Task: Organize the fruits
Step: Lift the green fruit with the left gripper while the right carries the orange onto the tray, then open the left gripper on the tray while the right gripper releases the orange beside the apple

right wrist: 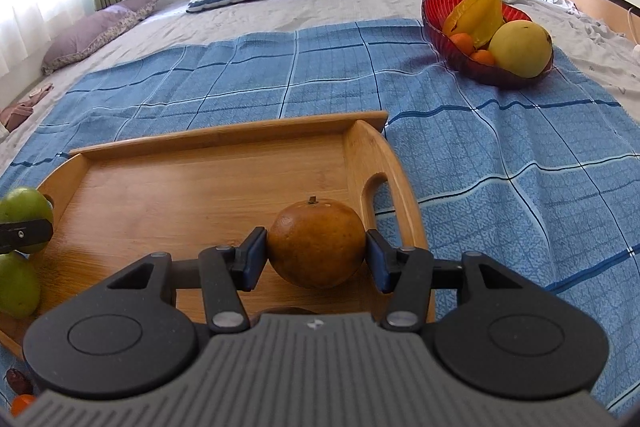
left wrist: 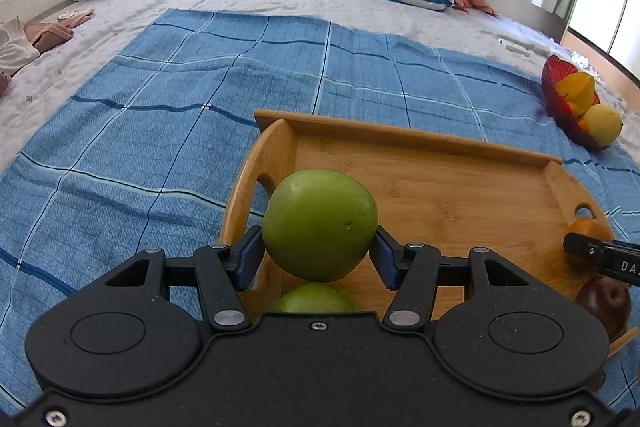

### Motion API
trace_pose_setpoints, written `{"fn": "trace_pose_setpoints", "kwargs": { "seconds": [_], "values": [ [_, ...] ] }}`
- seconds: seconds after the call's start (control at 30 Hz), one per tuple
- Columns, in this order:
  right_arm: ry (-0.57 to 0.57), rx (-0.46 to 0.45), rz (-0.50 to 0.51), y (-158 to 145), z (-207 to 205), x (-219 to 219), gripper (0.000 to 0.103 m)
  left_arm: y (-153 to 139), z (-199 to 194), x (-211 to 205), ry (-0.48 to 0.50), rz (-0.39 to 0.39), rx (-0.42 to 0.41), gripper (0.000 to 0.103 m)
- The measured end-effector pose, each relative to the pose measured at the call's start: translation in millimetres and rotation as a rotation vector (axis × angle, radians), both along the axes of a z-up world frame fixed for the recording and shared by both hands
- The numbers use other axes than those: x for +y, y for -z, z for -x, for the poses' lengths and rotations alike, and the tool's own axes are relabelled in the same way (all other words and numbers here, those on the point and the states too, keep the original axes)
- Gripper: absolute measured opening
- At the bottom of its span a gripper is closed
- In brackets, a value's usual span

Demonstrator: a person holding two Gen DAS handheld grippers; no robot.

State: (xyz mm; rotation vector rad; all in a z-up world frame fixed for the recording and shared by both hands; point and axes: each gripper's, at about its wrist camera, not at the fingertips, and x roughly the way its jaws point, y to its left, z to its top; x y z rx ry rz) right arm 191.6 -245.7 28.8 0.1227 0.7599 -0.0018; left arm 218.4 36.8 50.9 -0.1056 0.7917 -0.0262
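My left gripper [left wrist: 319, 259] clamps a green apple [left wrist: 319, 225] across its widest girth, over the wooden tray's [left wrist: 420, 143] seven o'clock corner; my right gripper [right wrist: 316, 257] pinches an orange [right wrist: 316, 243] likewise at the tray's five o'clock. Both look firm, smooth, rollable. Beyond, at two o'clock, sits the red bowl [right wrist: 436, 3].

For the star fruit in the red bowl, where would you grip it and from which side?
Grip the star fruit across its upper ridges, coming from above. It lies on top of the pile in the red bowl, tilted, with the yellow fruit against one side and small oranges beneath, so only its top looks free.
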Motion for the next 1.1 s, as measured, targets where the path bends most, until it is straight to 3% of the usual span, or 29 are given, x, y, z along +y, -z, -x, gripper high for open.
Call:
{"fn": "trace_pose_setpoints", "kwargs": {
  "seconds": [0.83,0.93,1.1],
  "values": [
    [-0.019,-0.010,0.015,1.0,4.7,1.2,0.061,10.6,-0.5,-7.3,0.012,-0.041,0.010,0.056],
    [-0.020,-0.016,0.011,-0.3,6.5,0.4,0.071,8.5,3.1,-7.9,0.013,-0.052,-0.009,0.065],
    [-0.025,-0.039,0.016,-5.0,11.1,1.0,0.077,3.3,12.6,-8.8,0.041,-0.022,-0.030,0.084]
  ]
}}
